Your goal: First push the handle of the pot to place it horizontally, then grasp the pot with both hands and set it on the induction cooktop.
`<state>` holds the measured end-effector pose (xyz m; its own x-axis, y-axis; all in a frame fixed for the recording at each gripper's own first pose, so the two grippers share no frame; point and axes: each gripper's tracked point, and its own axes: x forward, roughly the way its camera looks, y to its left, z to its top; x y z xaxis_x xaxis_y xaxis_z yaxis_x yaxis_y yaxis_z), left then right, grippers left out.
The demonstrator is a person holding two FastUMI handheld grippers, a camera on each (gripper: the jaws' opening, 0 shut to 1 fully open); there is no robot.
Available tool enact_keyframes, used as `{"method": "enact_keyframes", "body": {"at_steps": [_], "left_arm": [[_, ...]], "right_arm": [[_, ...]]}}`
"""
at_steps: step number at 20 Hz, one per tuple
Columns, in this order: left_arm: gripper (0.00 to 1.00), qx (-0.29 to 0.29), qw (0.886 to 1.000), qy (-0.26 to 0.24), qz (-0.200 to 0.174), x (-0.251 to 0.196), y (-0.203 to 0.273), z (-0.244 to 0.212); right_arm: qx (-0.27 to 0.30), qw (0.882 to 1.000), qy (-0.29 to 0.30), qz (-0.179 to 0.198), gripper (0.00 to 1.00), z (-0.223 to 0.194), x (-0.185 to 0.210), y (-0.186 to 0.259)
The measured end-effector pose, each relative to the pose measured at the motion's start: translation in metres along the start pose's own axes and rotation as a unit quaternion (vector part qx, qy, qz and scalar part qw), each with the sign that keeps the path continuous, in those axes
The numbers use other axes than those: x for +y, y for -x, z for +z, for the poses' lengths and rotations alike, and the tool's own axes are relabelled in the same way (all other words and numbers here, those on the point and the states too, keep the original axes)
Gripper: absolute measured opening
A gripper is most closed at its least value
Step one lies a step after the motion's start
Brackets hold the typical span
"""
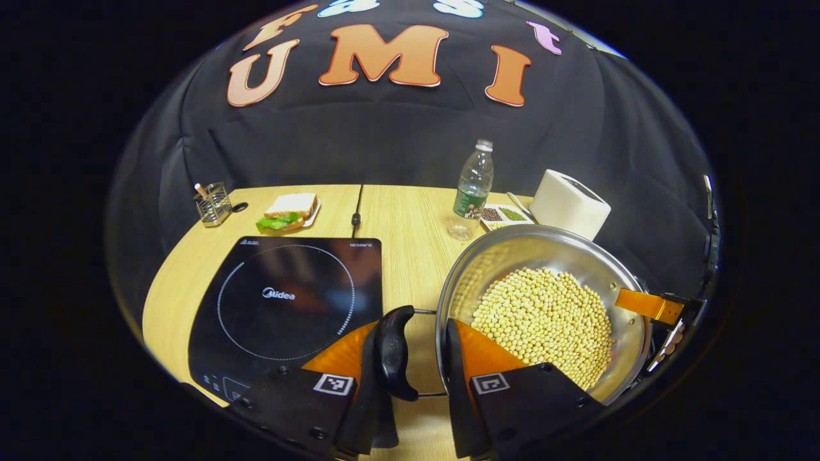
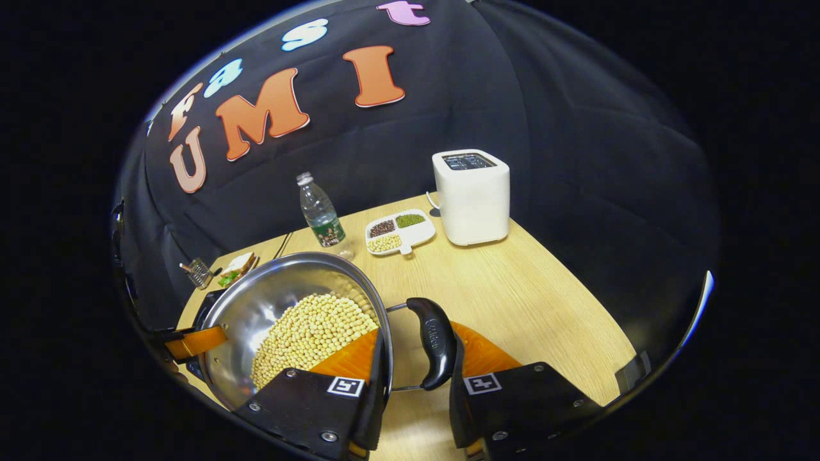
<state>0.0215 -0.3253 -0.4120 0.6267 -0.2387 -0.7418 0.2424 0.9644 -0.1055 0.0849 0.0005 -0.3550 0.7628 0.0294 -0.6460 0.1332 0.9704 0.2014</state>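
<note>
On the table (image 2: 512, 288), the pot (image 1: 544, 307) of beans sits right of the cooktop (image 1: 288, 301), not on it. Each gripper straddles a side handle — left gripper (image 1: 419, 358), right gripper (image 2: 416, 365) — jaws apart, not clamped.

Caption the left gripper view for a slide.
Left gripper straddles a handle of the soybean-filled pot, beside the induction cooktop.
</note>
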Motion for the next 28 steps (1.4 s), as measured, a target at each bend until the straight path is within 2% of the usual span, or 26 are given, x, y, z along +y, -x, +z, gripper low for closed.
{"method": "enact_keyframes", "body": {"at_steps": [5, 6, 7, 9, 12, 14, 15, 16, 17, 20, 28], "left_arm": [[0.55, -0.019, 1.000, 0.000, 0.006, 0.025, 0.029, 0.025], [0.53, -0.023, 1.000, 0.001, 0.008, 0.032, 0.033, 0.029], [0.55, -0.025, 1.000, 0.002, 0.009, 0.038, 0.037, 0.032], [0.51, -0.028, 1.000, 0.007, 0.011, 0.051, 0.045, 0.039], [0.53, -0.035, 0.999, 0.012, 0.017, 0.075, 0.057, 0.047], [0.51, -0.036, 0.999, 0.017, 0.023, 0.092, 0.064, 0.050], [0.55, -0.037, 0.999, 0.019, 0.027, 0.100, 0.068, 0.051], [0.53, -0.039, 0.999, 0.020, 0.031, 0.108, 0.072, 0.053], [0.55, -0.039, 0.998, 0.022, 0.034, 0.117, 0.075, 0.054], [0.51, -0.039, 0.998, 0.030, 0.043, 0.141, 0.082, 0.053], [0.55, -0.031, 0.995, 0.050, 0.078, 0.211, 0.090, 0.041]], "right_arm": [[-0.016, 1.000, 0.004, 0.013, 0.42, 0.015, 0.031, 0.019], [-0.019, 1.000, 0.006, 0.015, 0.42, 0.020, 0.039, 0.022], [-0.022, 1.000, 0.008, 0.018, 0.42, 0.022, 0.045, 0.025], [-0.026, 0.999, 0.010, 0.024, 0.42, 0.025, 0.060, 0.031], [-0.031, 0.999, 0.015, 0.033, 0.42, 0.031, 0.084, 0.037], [-0.031, 0.999, 0.018, 0.041, 0.42, 0.031, 0.101, 0.038], [-0.030, 0.998, 0.020, 0.045, 0.42, 0.030, 0.108, 0.039], [-0.030, 0.998, 0.021, 0.048, 0.42, 0.031, 0.117, 0.038], [-0.029, 0.998, 0.022, 0.052, 0.42, 0.029, 0.126, 0.038], [-0.027, 0.997, 0.028, 0.063, 0.42, 0.026, 0.149, 0.036], [-0.008, 0.994, 0.043, 0.097, 0.42, 0.007, 0.213, 0.018]]}}
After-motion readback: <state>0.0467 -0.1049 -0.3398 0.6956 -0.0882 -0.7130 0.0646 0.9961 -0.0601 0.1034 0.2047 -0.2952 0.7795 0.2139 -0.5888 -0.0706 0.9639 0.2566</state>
